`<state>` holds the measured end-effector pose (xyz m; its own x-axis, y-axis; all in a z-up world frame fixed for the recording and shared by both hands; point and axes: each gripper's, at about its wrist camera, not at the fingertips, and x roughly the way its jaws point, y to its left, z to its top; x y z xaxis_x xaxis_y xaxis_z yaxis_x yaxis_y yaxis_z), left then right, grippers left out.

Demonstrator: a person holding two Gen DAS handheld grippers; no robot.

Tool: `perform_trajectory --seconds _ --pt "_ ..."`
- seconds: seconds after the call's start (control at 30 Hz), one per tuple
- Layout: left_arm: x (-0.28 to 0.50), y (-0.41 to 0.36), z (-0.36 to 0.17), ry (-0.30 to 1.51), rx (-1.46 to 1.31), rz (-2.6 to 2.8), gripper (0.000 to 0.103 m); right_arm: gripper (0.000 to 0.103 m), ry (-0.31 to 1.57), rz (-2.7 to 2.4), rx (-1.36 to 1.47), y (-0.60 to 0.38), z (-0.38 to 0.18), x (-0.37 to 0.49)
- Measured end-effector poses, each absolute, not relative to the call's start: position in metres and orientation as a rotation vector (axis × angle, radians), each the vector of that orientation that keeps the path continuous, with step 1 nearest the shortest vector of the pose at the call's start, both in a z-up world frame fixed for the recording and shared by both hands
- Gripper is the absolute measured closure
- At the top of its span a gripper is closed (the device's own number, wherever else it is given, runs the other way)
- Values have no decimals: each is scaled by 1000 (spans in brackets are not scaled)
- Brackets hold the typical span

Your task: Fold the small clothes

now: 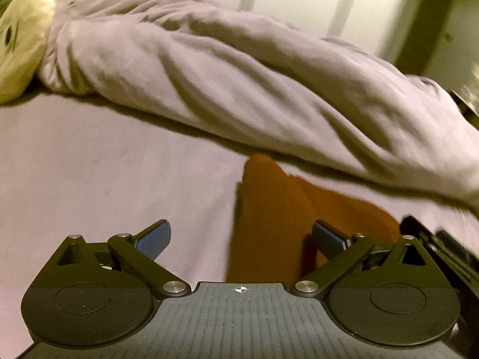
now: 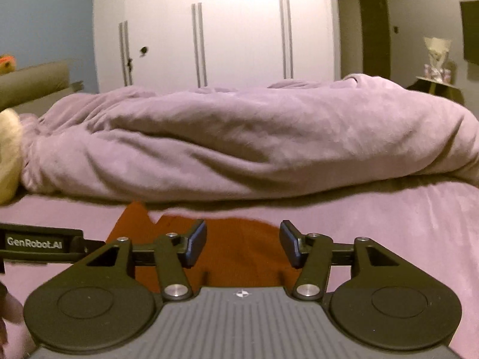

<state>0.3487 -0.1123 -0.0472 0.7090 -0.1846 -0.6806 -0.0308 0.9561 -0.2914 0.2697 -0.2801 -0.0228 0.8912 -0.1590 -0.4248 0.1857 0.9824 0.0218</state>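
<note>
Two spread grippers, left gripper point(image 1: 241, 239) and right gripper point(image 2: 243, 243), are hovering over an orange garment point(image 2: 236, 257) lying on the lilac bed point(image 2: 404, 224), white wardrobe point(image 2: 239, 30) behind.

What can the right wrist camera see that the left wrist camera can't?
Only the right wrist view: the wardrobe doors' handles, a cardboard box, and the open right gripper.
Only the left wrist view: the plush toy's eye, and the open left gripper.
Both: the orange garment lying on the purple sheet, before the bunched blanket.

Orange garment point(image 2: 239, 239) partly behind fingers point(image 2: 196, 243).
</note>
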Motion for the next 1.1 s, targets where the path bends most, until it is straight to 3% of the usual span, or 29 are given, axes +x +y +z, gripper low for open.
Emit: perform_trajectory --seconds 0.17,0.4,0.53,0.67,0.93,1.03,1.1 --pt "369 -129 -82 794 -304 -28 0 31 453 -217 43 -284 -42 308" --pt "367 -146 -107 717 -211 30 0 21 506 -291 22 -289 -80 316" --pt "374 -134 -108 757 -285 -15 0 12 561 -309 58 -300 -88 328" --pt "367 -94 -99 840 -408 -226 0 10 613 -265 170 -318 -78 325" --pt "343 -47 -96 976 -544 -561 0 10 751 2 435 -376 -65 260" --pt "351 -54 -99 1020 -582 -610 7 18 803 56 512 -391 -73 258" --pt "356 -60 -102 1043 -613 -657 12 32 823 105 547 -394 -76 265"
